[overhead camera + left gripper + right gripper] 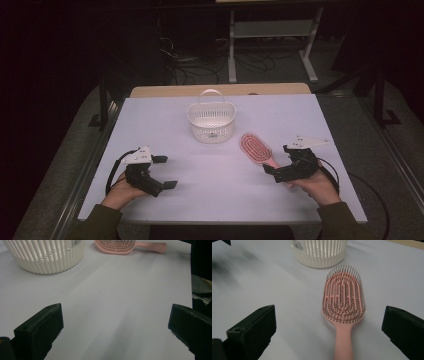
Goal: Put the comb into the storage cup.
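A pink hairbrush (256, 148) lies bristles up on the white table (215, 170), its handle toward my right gripper (278, 161). That gripper is open, and the brush (343, 302) lies between and ahead of its jaws, handle nearest. A white slatted basket (211, 120) with a handle stands upright at the table's middle back. My left gripper (166, 172) rests at the front left, open, with bare table between its jaws. In the left gripper view, the basket (47, 255) is far left and the brush (120, 245) lies beyond it.
A wooden board edge (220, 90) runs behind the table. Farther back, a metal frame (270, 45) and cables lie on the dark floor. Table edges are close on both sides of the hands.
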Demonstrator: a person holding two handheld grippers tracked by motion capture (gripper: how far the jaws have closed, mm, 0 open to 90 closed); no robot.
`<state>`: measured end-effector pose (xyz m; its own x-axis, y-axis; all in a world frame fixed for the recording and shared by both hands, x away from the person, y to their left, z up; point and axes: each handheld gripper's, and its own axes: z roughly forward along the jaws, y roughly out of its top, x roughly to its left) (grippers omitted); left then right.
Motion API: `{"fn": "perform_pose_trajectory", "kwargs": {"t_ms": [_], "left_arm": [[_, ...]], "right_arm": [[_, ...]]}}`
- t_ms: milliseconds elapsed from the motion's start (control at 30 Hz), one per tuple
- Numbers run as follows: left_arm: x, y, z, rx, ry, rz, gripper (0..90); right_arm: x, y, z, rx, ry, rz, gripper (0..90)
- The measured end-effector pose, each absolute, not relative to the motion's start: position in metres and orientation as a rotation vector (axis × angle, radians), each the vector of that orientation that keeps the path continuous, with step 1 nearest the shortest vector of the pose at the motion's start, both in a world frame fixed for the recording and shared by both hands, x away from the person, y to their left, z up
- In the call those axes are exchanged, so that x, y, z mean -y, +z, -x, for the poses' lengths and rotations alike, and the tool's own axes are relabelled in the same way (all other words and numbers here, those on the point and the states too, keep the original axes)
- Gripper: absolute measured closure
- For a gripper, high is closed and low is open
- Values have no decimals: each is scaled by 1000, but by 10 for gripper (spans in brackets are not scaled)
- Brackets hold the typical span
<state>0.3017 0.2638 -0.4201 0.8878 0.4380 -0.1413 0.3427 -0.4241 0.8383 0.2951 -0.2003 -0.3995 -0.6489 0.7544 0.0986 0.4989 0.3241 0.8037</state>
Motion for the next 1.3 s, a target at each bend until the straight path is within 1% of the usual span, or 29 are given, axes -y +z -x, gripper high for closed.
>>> {"fn": "perform_pose_trajectory", "kwargs": {"t_ms": [1300], "left_arm": [[-265, -419, -302, -565, 101, -2029, 0]], "right_arm": [[193, -389, -320, -2304, 1246, -1154, 0]]}}
